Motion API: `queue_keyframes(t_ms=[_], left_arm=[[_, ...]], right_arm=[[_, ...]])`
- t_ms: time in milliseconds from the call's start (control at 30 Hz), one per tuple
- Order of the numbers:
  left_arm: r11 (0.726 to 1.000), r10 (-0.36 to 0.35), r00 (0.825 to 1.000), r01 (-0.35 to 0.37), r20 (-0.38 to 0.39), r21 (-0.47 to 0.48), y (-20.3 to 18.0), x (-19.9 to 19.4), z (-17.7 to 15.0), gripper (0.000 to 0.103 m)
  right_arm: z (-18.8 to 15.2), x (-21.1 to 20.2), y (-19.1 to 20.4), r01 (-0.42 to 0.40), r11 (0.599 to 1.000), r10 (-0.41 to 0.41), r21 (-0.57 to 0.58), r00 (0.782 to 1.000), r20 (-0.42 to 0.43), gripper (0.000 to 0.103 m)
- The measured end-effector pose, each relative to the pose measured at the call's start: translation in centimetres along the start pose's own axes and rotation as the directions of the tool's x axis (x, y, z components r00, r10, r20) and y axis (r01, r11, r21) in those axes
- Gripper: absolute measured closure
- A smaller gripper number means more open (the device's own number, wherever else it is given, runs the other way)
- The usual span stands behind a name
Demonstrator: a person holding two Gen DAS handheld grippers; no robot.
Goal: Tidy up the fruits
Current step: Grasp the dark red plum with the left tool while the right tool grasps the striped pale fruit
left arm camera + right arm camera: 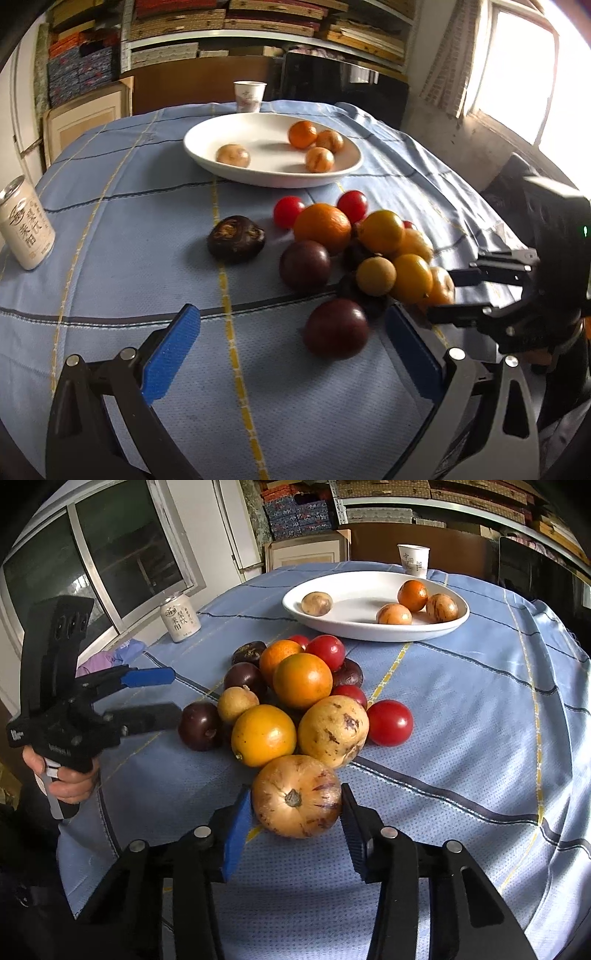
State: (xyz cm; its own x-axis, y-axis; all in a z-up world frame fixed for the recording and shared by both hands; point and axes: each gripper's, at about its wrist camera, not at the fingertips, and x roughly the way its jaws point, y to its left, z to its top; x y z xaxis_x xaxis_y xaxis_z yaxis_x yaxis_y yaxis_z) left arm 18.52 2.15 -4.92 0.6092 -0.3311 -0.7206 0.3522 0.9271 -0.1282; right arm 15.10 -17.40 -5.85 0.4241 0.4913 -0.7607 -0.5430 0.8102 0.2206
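A pile of fruit lies on the blue cloth: oranges (322, 227), red tomatoes (288, 211), dark purple fruits (336, 328) and tan melons (333, 731). A white plate (229, 127) behind holds several fruits; it also shows in the right wrist view (354, 626). My left gripper (291, 354) is open, its pads either side of a dark purple fruit, a little short of it; it also shows in the right wrist view (166, 694). My right gripper (295, 830) is shut on a tan striped melon (295, 795) at the near edge of the pile; it also shows in the left wrist view (448, 293).
A white drink can (26, 229) stands at the left of the table. A paper cup (249, 95) stands behind the plate. A lone dark fruit (235, 238) lies left of the pile. Shelves and a window lie beyond the table edge.
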Motion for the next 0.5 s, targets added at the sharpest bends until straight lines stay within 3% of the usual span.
queue_keyframes(t_ms=[167,300,500], left_arm=[[0.999,-0.04,0.999,0.04,0.003,0.033,-0.7,-0.1,-0.1,0.005],[0.995,-0.072,0.997,0.074,-0.029,0.062,-1.5,0.4,-0.2,0.025],[0.994,-0.088,0.994,0.092,-0.069,0.065,-1.6,1.2,-0.4,0.04]], right_arm=[[0.1,-0.6,-1.0,-0.047,0.997,0.045,0.062,0.999,0.028,0.057],[0.2,-1.3,-2.3,-0.115,0.984,0.107,0.134,0.992,0.067,0.057],[0.4,-2.0,-3.4,-0.157,0.969,0.137,0.189,0.984,0.113,0.057]])
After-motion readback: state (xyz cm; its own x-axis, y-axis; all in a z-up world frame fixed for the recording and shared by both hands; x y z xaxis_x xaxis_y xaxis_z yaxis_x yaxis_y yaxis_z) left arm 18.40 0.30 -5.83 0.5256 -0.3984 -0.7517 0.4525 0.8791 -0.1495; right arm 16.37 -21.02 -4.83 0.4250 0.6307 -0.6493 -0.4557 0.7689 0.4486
